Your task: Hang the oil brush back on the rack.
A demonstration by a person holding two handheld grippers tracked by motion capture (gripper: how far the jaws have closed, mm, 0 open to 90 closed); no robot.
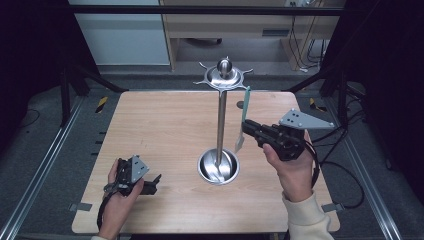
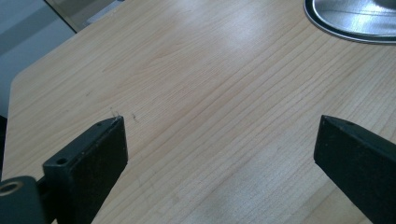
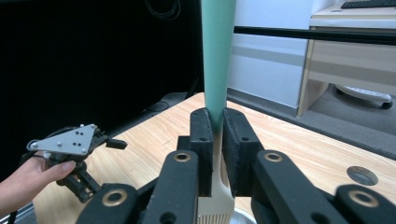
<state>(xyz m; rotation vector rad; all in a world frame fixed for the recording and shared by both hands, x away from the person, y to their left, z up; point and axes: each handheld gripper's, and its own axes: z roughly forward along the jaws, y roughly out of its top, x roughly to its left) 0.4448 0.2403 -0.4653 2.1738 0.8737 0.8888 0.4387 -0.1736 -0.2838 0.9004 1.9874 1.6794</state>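
1. Fingers (image 3: 201, 135) of the right gripper (image 1: 248, 127) are clamping a basting brush (image 1: 243, 116) at the lower part of its handle, while those of the left gripper (image 1: 156, 178) are standing wide apart with nothing between them – only bare wood is showing in the gap in the left gripper view.
2. Carrying everything is the wooden table (image 1: 165, 120), with its rounded corners and pale grain.
3. Standing near the table's middle is the metal utensil stand (image 1: 220, 120) – a round dished base, a thin upright pole and a hooked crown at the top.
4. Hovering above the table just right of the stand's pole is the right gripper, held in the person's right hand (image 1: 294, 170), pointing toward the pole.
5. Resting low near the front left of the table is the left gripper, well apart from the stand.
6. Rising nearly upright is the brush, its teal handle (image 3: 217, 56) pointing up and its pale bristle head (image 1: 239, 143) hanging down beside the pole, above the base's right edge.
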